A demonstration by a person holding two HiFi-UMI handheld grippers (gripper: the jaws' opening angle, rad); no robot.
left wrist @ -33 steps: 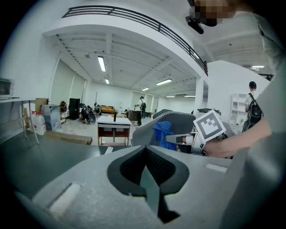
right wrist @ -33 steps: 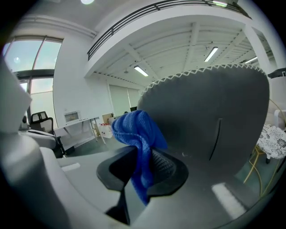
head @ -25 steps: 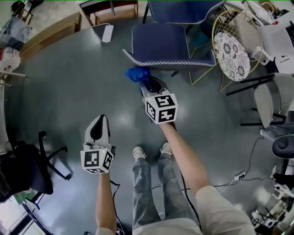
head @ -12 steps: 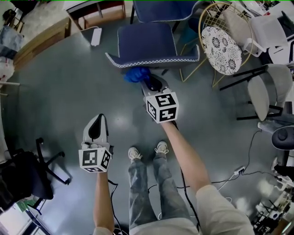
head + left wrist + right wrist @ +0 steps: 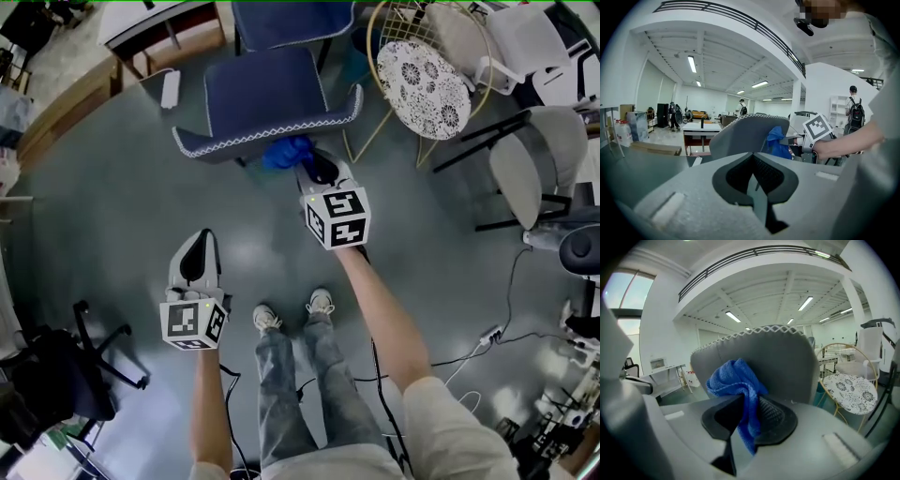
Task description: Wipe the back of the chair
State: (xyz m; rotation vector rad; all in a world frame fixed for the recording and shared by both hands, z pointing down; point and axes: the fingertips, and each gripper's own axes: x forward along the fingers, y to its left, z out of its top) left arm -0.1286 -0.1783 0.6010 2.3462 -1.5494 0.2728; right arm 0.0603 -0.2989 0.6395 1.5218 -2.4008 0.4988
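A blue-grey chair point(image 5: 267, 98) with white zigzag stitching along its backrest top stands ahead of me, its back point(image 5: 787, 366) toward me. My right gripper point(image 5: 314, 169) is shut on a crumpled blue cloth point(image 5: 286, 153), and the cloth point(image 5: 736, 385) sits against the lower middle of the chair back. In the left gripper view the chair back point(image 5: 745, 136) and the blue cloth point(image 5: 777, 143) show from the side. My left gripper point(image 5: 195, 255) hangs lower left of the chair, shut with nothing in it, well apart from the chair.
A gold wire chair with a patterned white cushion point(image 5: 427, 84) stands right of the blue chair. Grey chairs point(image 5: 530, 178) are further right, a black office chair point(image 5: 56, 375) at lower left. A wooden bench point(image 5: 66, 108) lies at left. Cables point(image 5: 487, 347) trail on the floor.
I have stepped closer: the chair has shifted left and down in the head view. The right gripper with the cloth has come up against the chair back. The left gripper has hardly moved.
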